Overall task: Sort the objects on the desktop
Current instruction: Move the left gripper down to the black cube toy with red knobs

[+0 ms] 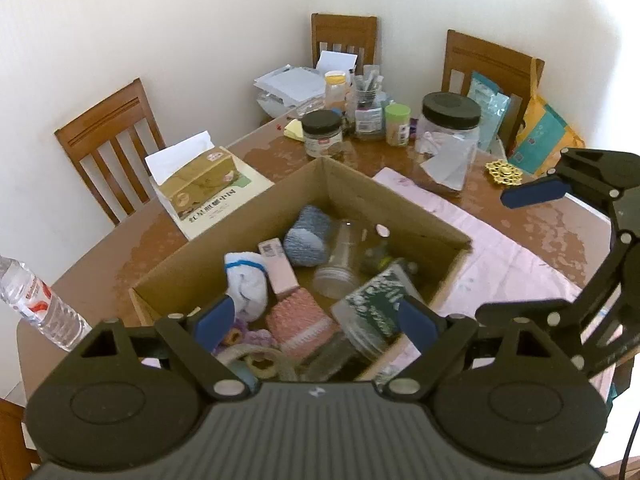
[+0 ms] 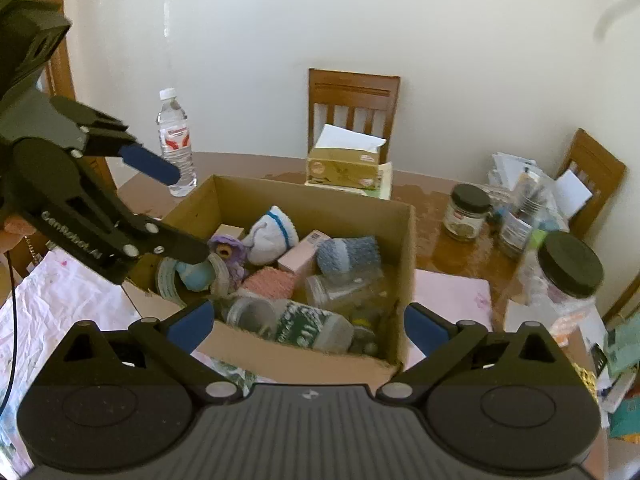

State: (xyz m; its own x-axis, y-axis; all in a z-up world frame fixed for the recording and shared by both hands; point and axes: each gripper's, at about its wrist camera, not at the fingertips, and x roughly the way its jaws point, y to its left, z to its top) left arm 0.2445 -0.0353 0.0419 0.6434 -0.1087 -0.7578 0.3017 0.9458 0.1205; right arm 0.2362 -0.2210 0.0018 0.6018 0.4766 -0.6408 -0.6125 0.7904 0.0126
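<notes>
Both grippers hang above the cardboard box (image 1: 224,254), nothing in either. Left gripper (image 1: 316,320) has its blue pads spread wide over the pink knitted piece (image 1: 300,322) and the green-labelled jar (image 1: 372,306) lying inside; right gripper (image 2: 308,322) is just as wide, above the near wall. My worry: the box looks crowded, so a reach for the clear jar (image 2: 340,282) could snag the socks or knock glass together. Out on the table (image 1: 100,272), a water bottle (image 1: 38,304) and black-lidded jars (image 1: 450,134) wait.
</notes>
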